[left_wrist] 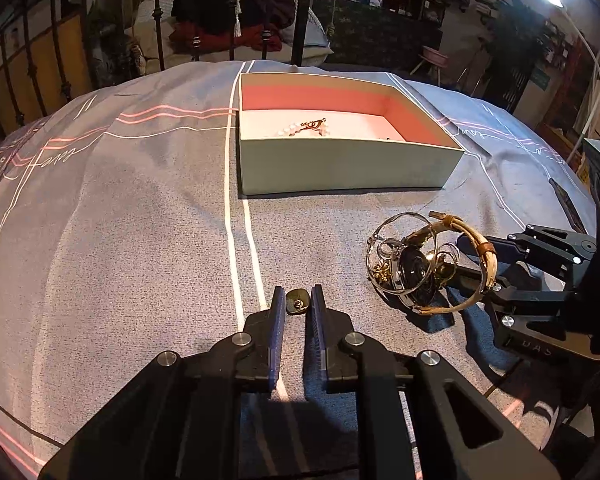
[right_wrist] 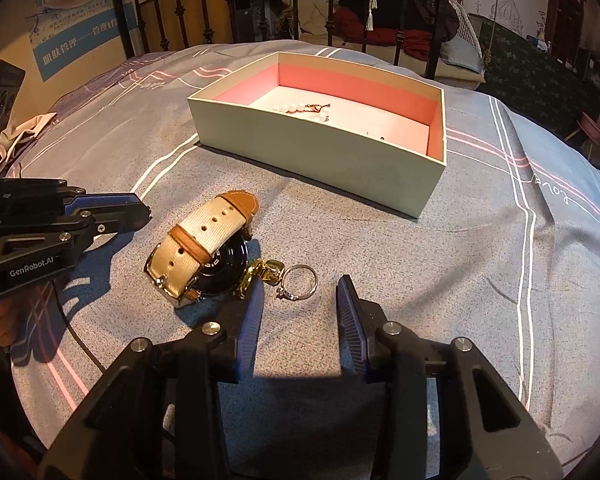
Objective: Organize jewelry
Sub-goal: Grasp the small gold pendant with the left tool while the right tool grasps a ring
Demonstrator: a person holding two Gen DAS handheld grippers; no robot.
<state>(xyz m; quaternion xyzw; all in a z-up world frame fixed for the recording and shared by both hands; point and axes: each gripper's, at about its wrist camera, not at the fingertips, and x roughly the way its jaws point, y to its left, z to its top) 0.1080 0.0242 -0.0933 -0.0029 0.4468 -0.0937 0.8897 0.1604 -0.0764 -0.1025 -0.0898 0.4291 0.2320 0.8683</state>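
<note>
An open box (left_wrist: 340, 164) (right_wrist: 300, 148) with a pink lining sits on the bed and holds a pearl bracelet (left_wrist: 304, 129) (right_wrist: 300, 110). My left gripper (left_wrist: 298, 298) is closed on a small dark earring (left_wrist: 298, 302) just above the cover. A watch (right_wrist: 204, 248) with a beige and brown strap lies beside a gold piece (right_wrist: 266, 270) and a silver ring (right_wrist: 298, 282); this pile also shows in the left wrist view (left_wrist: 424, 264). My right gripper (right_wrist: 300, 292) is open, low over the cover, with the ring between its fingertips.
The grey bed cover (left_wrist: 120, 220) (right_wrist: 480, 260) has white and pink stripes. A black metal bed frame (left_wrist: 232, 8) stands behind the box, with dark clothes on a chair (left_wrist: 236, 16) beyond it.
</note>
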